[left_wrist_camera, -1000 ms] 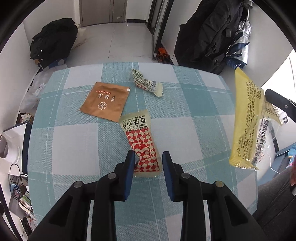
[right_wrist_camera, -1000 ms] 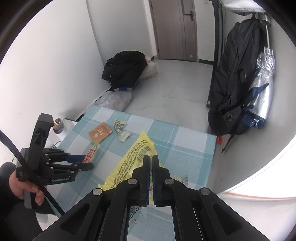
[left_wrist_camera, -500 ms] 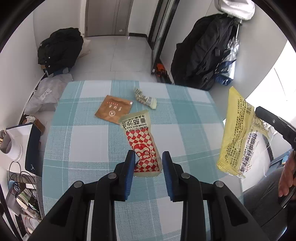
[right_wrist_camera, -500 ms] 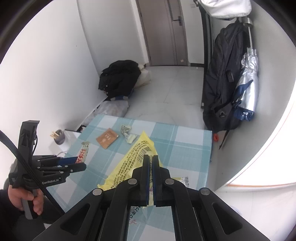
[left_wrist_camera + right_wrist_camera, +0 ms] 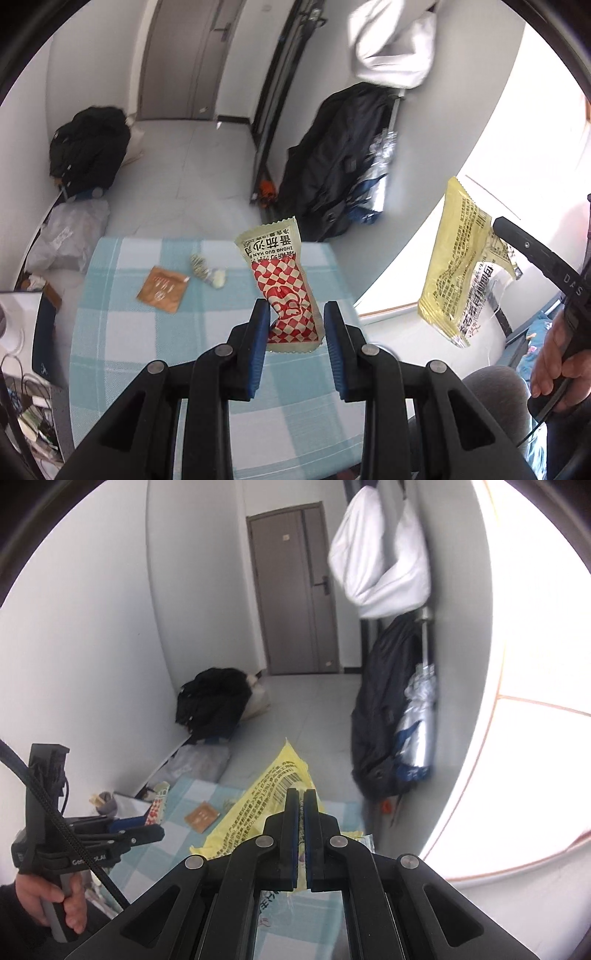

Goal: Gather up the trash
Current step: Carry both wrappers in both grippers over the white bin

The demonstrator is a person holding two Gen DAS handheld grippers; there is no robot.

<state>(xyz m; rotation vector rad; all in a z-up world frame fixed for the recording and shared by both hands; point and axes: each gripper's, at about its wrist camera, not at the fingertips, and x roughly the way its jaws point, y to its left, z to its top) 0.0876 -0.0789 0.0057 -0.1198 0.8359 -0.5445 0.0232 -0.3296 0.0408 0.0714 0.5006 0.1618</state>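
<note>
Trash in hand: a red-checked sauce packet (image 5: 286,291) sat between the blue pads of the left gripper (image 5: 295,328), and a yellow wrapper (image 5: 258,812) was pinched in the right gripper (image 5: 300,834).
Left gripper state: jaws were partly apart and clamped across the packet's lower end; the packet stood up and forward from the pads, clear of the table (image 5: 122,332).
Right gripper state: jaws were pressed together on the yellow wrapper, which hung out ahead of the fingers; in the left wrist view the same wrapper (image 5: 458,258) dangled in the air, off past the table's right edge.
Trash left behind: a brown sachet (image 5: 162,290) and a small crumpled wrapper (image 5: 207,269) lay flat on the checked cloth near the far edge, just beside each other and well apart from both grippers.
Bin: none was visible in either view; its place could not be told.
Step in hand, as judged: carrying both held pieces away from the table toward wherever trash was gathered.
Method advised: keep both grips firm, since thin film slips easily; hold the two pieces apart so they do not tangle; release only once each is over the receptacle.
Risk noted: the packet was gripped only at its end and could swing or pull free.
</note>
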